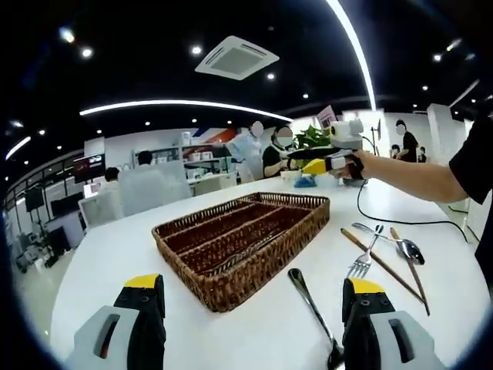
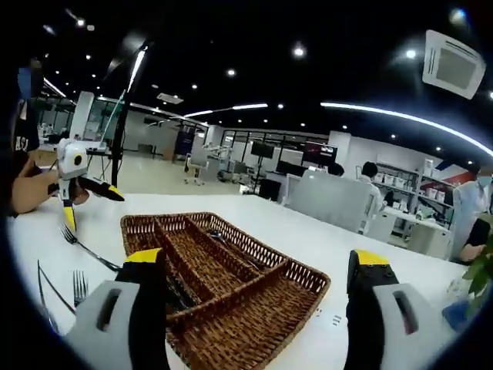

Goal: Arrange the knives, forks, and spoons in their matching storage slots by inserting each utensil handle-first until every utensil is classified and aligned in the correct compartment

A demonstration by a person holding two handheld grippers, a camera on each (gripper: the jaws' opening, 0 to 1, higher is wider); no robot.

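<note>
Clearly, the white table (image 1: 231, 324) is carrying everything, with the wicker cutlery tray (image 1: 246, 239) sitting mid-table, its long compartments running away from the left gripper (image 1: 254, 297), probably so handles can slide in lengthwise. Both sets of jaws are standing released, grasping nothing; the right gripper (image 2: 258, 274) is hovering over the tray's near edge. Utensils are lying loose right of the tray: a spoon (image 1: 312, 312), a fork (image 1: 363, 258) and 2 wooden-handled pieces (image 1: 385, 266). From the right gripper view, another fork (image 2: 88, 248) is showing beyond the tray, and something dark seems to be lying inside 1 compartment, though I cannot tell what.
</note>
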